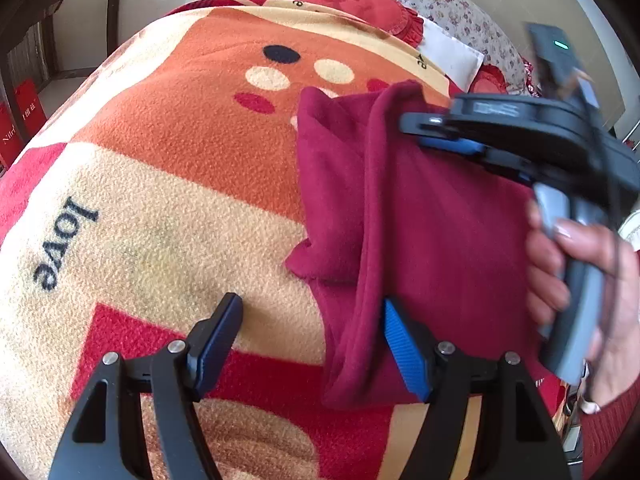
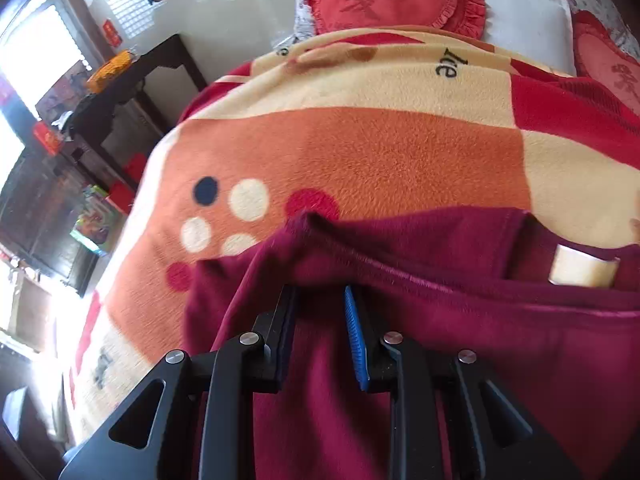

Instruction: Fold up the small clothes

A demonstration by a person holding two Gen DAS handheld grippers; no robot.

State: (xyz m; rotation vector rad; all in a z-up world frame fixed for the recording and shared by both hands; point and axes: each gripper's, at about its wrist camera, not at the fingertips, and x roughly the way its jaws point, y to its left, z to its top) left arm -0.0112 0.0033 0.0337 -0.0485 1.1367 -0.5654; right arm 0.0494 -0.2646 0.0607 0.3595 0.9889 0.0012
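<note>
Bed w/ orange, cream & red fleece blanket [image 1: 168, 168] printed "love", red ruffled cushions [image 2: 384, 0] & white pillow [image 2: 528, 20] at its head; dark wooden table [image 2: 132, 92] beside it, seen properly only in right wrist view. Maroon garment [image 1: 420, 232] lies on blanket, partly folded. Left gripper [image 1: 314, 344] gapes wide, nothing held, one finger at cloth edge; left view alone shows hand [image 1: 584, 280] gripping right gripper [image 2: 320, 320], whose jaws look a bit apart over garment — can't tell if pinching.

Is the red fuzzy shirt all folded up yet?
Not yet. The dark red fleece garment already has one side flapped over on the patterned fleece blanket. The right gripper pinches a fold of it; the left gripper is open at its edge. Flattening and final folds remain.
</note>
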